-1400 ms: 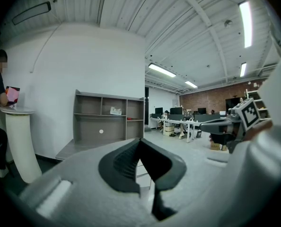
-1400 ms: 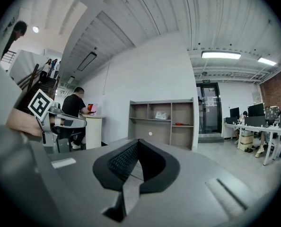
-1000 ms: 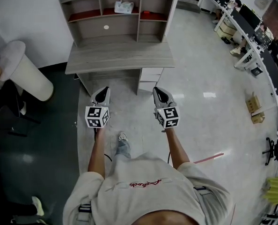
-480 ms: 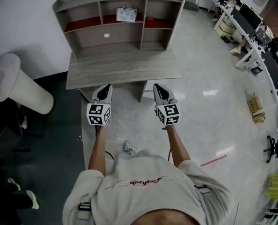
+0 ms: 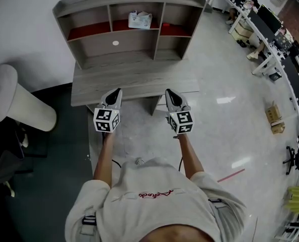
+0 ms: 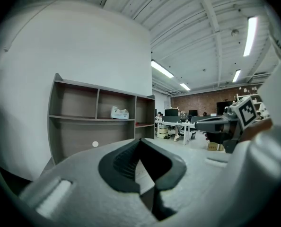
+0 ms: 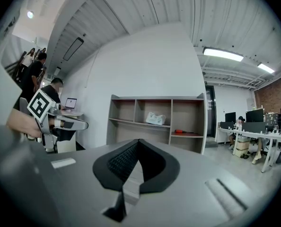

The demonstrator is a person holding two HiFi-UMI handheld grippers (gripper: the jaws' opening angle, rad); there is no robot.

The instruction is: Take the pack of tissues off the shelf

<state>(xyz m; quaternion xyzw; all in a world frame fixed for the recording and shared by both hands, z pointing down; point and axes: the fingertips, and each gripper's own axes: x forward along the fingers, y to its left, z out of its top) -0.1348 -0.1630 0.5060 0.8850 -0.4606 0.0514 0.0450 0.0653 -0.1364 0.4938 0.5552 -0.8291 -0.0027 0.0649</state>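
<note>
The pack of tissues (image 5: 140,19) is white and lies in the middle upper compartment of the grey wooden shelf unit (image 5: 84,11), which stands on a desk (image 5: 134,77). It also shows in the left gripper view as the tissues (image 6: 119,113) and in the right gripper view as the tissues (image 7: 155,118), small and far ahead. My left gripper (image 5: 115,92) and right gripper (image 5: 168,92) are held side by side at the desk's front edge, both shut and empty, well short of the shelf.
A white cylinder (image 5: 18,102) leans at the left of the desk. A small red item (image 7: 183,132) lies in the right compartment and a white disc (image 5: 115,43) marks the back panel. Office desks with seated people (image 5: 270,29) line the right; a cardboard box (image 5: 274,117) sits on the floor.
The person has stepped toward the desk, so the shelf unit sits lower and larger in the head view. Both grippers stay shut, side by side.
</note>
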